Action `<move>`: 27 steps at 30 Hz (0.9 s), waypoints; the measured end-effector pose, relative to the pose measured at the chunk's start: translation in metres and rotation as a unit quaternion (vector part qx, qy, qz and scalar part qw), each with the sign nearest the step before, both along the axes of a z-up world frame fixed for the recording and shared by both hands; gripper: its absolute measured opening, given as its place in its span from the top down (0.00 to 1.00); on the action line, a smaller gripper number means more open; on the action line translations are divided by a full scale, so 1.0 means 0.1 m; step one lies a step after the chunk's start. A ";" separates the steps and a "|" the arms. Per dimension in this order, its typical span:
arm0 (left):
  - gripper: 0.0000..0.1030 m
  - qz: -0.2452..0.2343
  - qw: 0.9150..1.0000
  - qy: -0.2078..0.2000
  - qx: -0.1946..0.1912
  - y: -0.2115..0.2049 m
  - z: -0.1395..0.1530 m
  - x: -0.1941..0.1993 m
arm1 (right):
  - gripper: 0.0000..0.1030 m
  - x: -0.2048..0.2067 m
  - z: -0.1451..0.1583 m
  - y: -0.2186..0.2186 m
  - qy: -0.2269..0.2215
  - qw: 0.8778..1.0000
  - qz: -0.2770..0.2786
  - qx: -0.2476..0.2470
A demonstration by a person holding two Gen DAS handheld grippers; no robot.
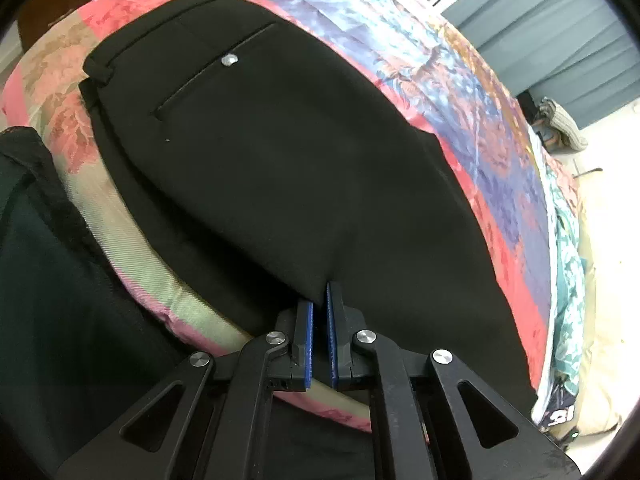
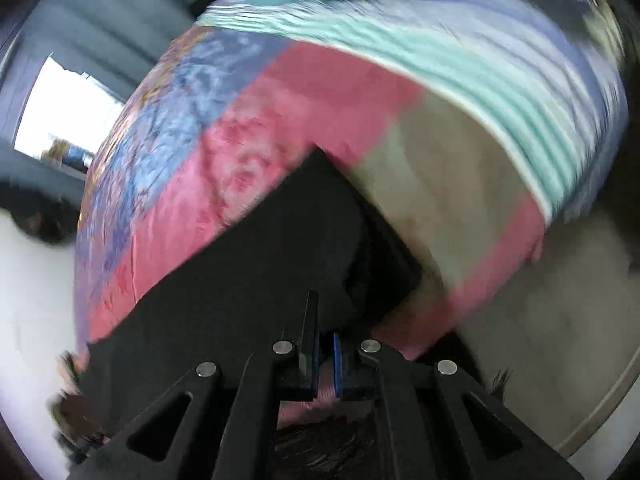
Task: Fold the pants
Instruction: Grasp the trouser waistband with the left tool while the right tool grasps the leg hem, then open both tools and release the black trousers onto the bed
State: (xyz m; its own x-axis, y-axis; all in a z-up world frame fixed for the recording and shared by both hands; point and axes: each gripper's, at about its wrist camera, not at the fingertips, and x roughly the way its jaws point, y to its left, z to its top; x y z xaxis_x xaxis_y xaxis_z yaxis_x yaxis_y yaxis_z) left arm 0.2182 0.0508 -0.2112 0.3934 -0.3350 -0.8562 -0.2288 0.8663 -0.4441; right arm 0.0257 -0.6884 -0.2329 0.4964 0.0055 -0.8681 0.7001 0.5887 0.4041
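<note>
Black pants (image 1: 280,152) lie on a patchwork bedspread (image 1: 460,92), waistband at the far left, with a back pocket and a silver button (image 1: 229,60) showing. My left gripper (image 1: 323,300) is shut on the pants' near edge, its blue pads pinching the cloth. In the blurred right wrist view, my right gripper (image 2: 326,320) is shut on the black pants (image 2: 240,264), holding an end of them above the bedspread (image 2: 280,120). A corner of the cloth points away from the gripper.
A dark green garment (image 1: 44,264) lies at the left by the bed's edge. Grey curtains (image 1: 560,24) and a striped bundle (image 1: 560,124) are past the bed's far side. A teal striped blanket (image 2: 440,40) covers the bed's far part. A bright window (image 2: 64,112) is at the left.
</note>
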 end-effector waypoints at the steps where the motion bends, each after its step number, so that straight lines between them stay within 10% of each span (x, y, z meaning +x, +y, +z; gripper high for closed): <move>1: 0.96 0.003 1.000 -0.002 -0.002 0.00 0.01 -0.02 | 0.95 0.04 0.12 0.01 -0.011 1.000 0.010 -0.016; 4: 0.96 -0.003 1.000 0.006 0.007 0.00 -0.04 -0.05 | 0.95 0.09 0.37 0.05 -0.036 0.997 0.038 -0.061; 9: 0.96 -0.009 1.000 0.018 0.015 0.00 -0.11 -0.11 | 0.95 0.07 -0.25 -0.14 0.051 0.999 0.020 0.003; 14: 0.97 -0.030 0.999 0.007 0.044 -0.07 -0.05 -0.17 | 0.92 0.12 -0.19 -0.08 0.055 0.998 0.029 -0.026; 21: 0.99 -0.034 0.999 0.003 0.041 -0.04 -0.06 -0.21 | 0.33 -0.03 -0.04 0.02 0.069 0.995 0.006 -0.069; 27: 0.99 -0.046 0.998 0.002 0.044 -0.05 -0.06 -0.21 | 0.29 -0.21 0.29 0.31 0.050 0.986 -0.025 -0.160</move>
State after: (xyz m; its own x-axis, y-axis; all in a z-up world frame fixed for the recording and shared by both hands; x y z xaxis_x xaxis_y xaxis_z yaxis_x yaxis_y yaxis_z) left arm 0.1970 0.0455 -0.2169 0.3605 -0.2937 -0.8853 -0.1480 0.9191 -0.3651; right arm 0.0044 -0.6573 -0.2035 0.4014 -0.2981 -0.8660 0.7579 0.6390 0.1314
